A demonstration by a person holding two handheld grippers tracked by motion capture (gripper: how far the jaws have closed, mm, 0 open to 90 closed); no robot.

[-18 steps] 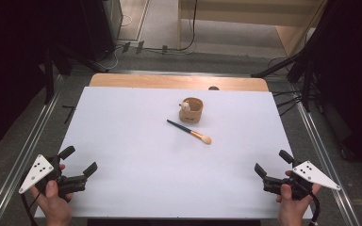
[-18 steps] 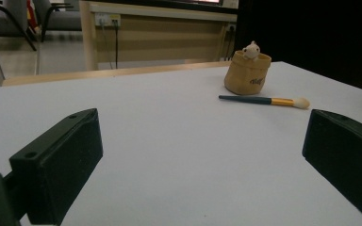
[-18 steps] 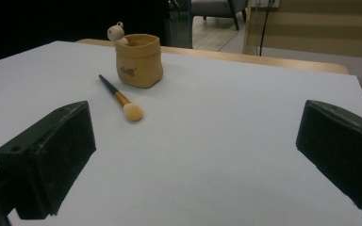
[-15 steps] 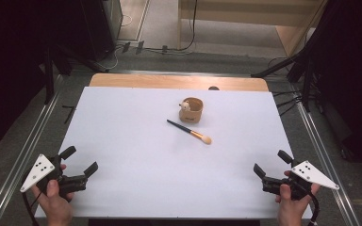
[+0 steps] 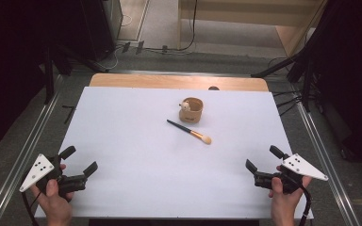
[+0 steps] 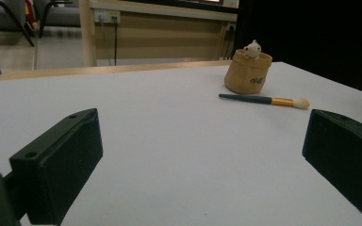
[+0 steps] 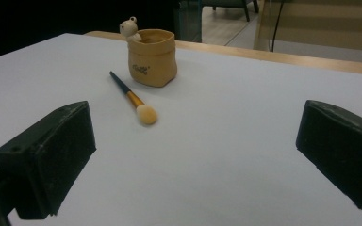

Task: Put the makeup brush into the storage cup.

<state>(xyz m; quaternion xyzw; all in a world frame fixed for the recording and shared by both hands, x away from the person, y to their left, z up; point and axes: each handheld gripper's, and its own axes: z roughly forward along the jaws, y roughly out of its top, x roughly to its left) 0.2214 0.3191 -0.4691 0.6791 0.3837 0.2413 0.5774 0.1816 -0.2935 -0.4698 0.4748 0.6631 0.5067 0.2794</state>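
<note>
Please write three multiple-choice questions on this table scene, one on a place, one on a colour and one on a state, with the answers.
1. Where does the brush lie?
A. inside the pot
B. flat on the white table top, just in front of the pot
C. between the left gripper's jaws

2. What colour is the pot?
A. tan
B. red
C. blue

3. How do the jaws of the right gripper stand?
A. shut on the brush
B. shut on nothing
C. open, with nothing between them

Answers:
1 B, the high view shows it lying on the table top beside the pot.
2 A, the pot looks tan in all the views.
3 C, the right gripper view shows both jaws wide apart over bare table.
</note>
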